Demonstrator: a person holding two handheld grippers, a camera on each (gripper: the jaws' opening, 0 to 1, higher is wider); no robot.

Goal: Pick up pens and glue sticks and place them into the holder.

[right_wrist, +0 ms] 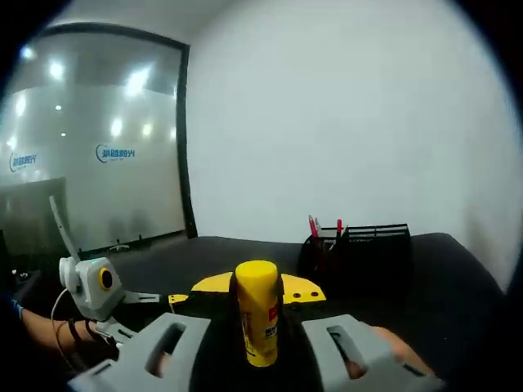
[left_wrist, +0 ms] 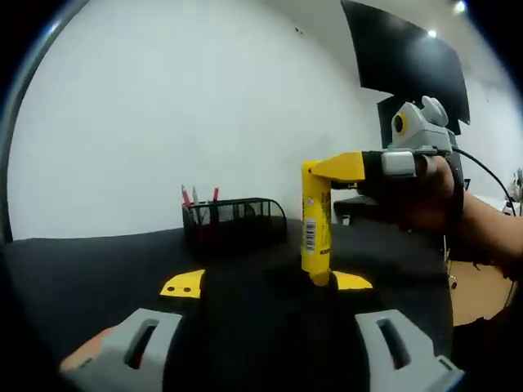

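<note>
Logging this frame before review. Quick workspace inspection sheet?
Surface: black table, a yellow piece lying on it.
Job's things: yellow glue stick upright; black mesh holder behind it with red pens inside.
Clutter: nothing seen.
Grippers: right gripper gripping the glue stick's top; left gripper open before it.
Cables: black cable off the right gripper.
Surroundings: white wall, glass partition, dark screen.

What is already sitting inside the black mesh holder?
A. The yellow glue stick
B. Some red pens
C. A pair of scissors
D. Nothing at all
B: red pens stick up out of the black mesh holder at one end, while the yellow glue stick stands between the right gripper jaws, apart from the holder.
</note>
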